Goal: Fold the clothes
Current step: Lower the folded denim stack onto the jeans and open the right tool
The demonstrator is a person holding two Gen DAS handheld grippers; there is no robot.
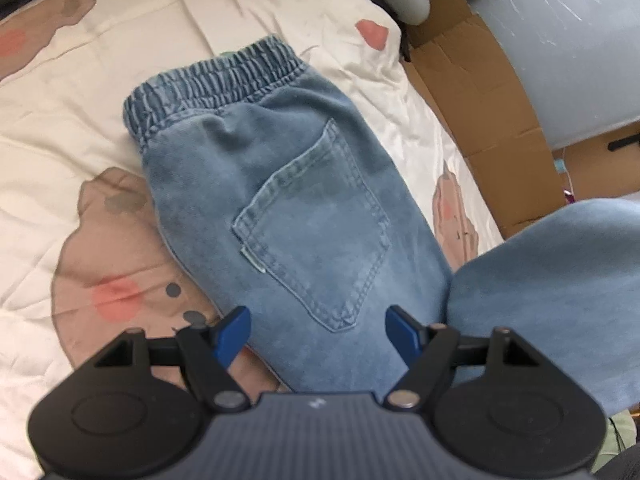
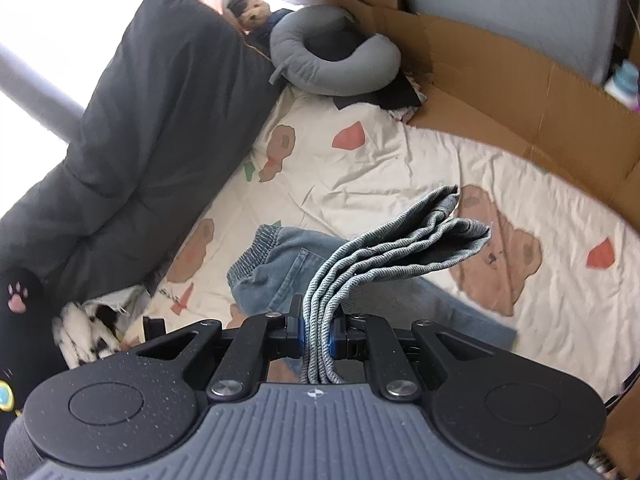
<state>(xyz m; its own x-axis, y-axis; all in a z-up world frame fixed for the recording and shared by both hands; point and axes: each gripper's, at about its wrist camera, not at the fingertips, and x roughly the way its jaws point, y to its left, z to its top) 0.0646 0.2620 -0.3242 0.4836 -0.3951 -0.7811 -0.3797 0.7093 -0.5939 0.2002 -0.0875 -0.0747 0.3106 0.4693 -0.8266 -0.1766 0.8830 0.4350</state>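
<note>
- A cream bedsheet (image 2: 360,168) printed with brown bears and red shapes covers the bed.
- A dark grey quilted duvet (image 2: 152,128) is bunched along the sheet's far-left edge.
- A grey U-shaped neck pillow (image 2: 320,68) lies at the head end.
- Flattened cardboard (image 2: 500,92) stands along the bed's right side.
- A brown plush toy (image 2: 252,14) sits behind the pillow.

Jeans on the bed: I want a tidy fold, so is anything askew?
Nothing damaged. The jeans lie at a slant on the bedspread, and the right tool holds the bunched leg ends in the air.
</note>
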